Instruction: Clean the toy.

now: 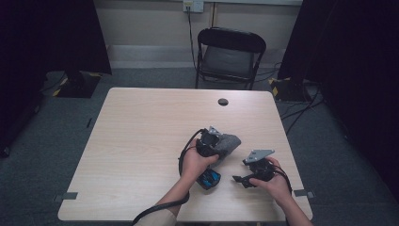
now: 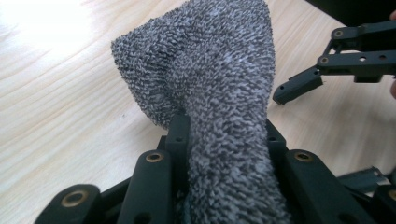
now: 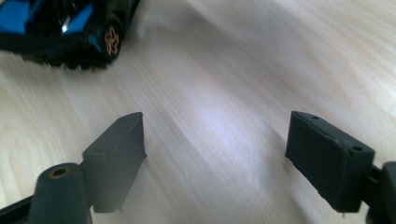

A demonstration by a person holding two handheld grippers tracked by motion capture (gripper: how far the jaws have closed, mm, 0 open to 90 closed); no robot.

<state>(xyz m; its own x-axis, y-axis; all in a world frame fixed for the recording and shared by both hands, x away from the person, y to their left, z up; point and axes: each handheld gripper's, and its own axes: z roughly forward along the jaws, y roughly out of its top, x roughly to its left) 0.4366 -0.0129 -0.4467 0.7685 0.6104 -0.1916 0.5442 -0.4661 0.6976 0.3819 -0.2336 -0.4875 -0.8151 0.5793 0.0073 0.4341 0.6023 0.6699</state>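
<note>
- The left gripper (image 1: 212, 141) is clamped on a grey, nubby terry cloth (image 2: 219, 79); in the left gripper view the cloth is seen bunched between the two black jaws and fanning out past them above the pale wooden table (image 1: 141, 132).
- The right gripper (image 3: 215, 158) is held with its jaws spread wide and nothing between them, only bare tabletop being seen past the pads (image 3: 119, 149).
- A small black-and-blue toy car (image 3: 65, 32) is seen lying on the table just beside the left hand (image 1: 197, 162), toward the near edge.
- The cloth is judged likely to slip, since it is pinched at a narrow bunch while most of it hangs free.
- The car could be knocked aside by the left hand or the trailing cable (image 1: 160, 207) if the cloth is swept low.
- The left forearm is extended forward over the table, the gripper pointing away and to the right.
- The right hand (image 1: 275, 181) is kept low near the table's right edge, its gripper turned toward the car.
</note>
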